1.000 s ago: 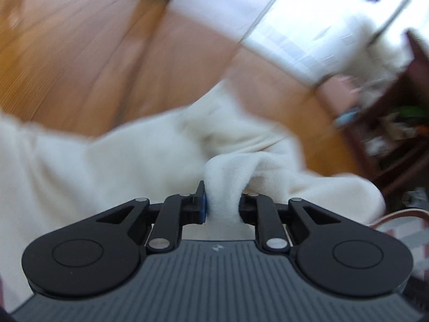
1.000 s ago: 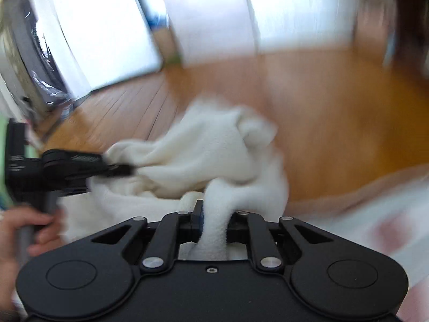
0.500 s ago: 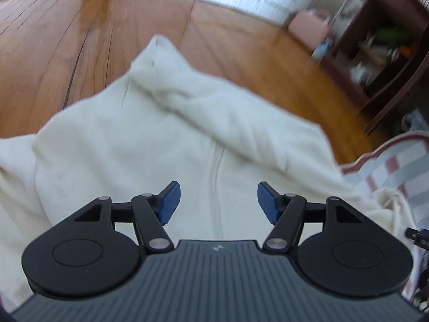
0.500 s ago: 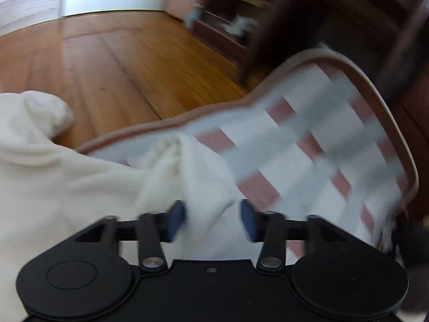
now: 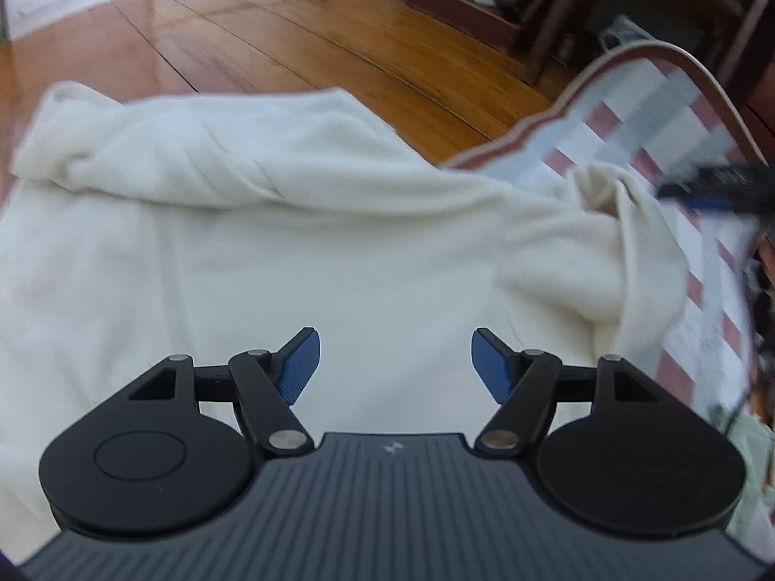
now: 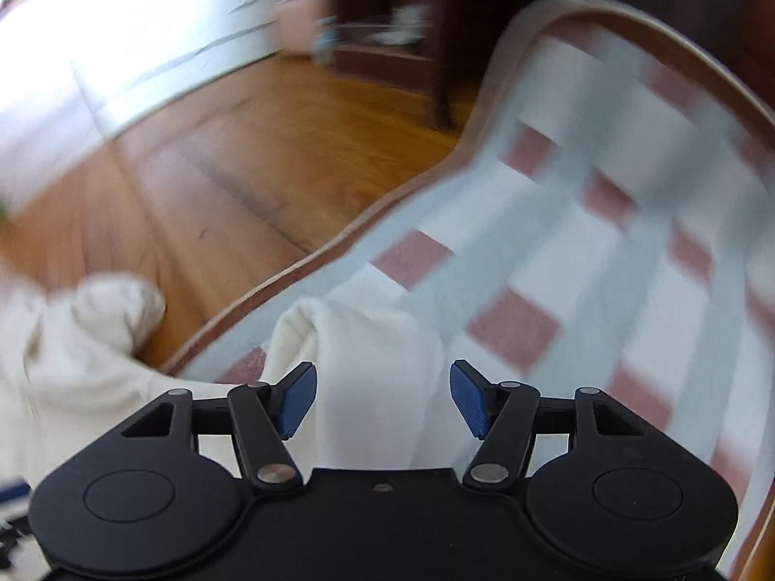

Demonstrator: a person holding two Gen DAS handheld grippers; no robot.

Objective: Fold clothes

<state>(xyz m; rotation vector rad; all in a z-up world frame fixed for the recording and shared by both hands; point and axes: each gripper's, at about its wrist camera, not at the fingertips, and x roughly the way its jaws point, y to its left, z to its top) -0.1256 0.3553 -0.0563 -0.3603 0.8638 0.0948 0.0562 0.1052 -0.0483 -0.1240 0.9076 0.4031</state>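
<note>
A cream fleece garment lies spread out, partly on a checked blanket and partly on the wooden floor. My left gripper is open and empty above the garment's middle. My right gripper is open over a folded edge of the same garment, which lies loose between the blue pads. The right gripper's tip also shows at the right edge of the left wrist view.
The checked blanket with a brown trim covers the right side. A wooden floor lies beyond. Dark wooden furniture with clutter stands at the back, with a pink box beside it.
Both grippers were shut on the garment a second ago; both have let go and opened. The garment now lies spread flat. Both views have swung to the right, toward the blanket.
</note>
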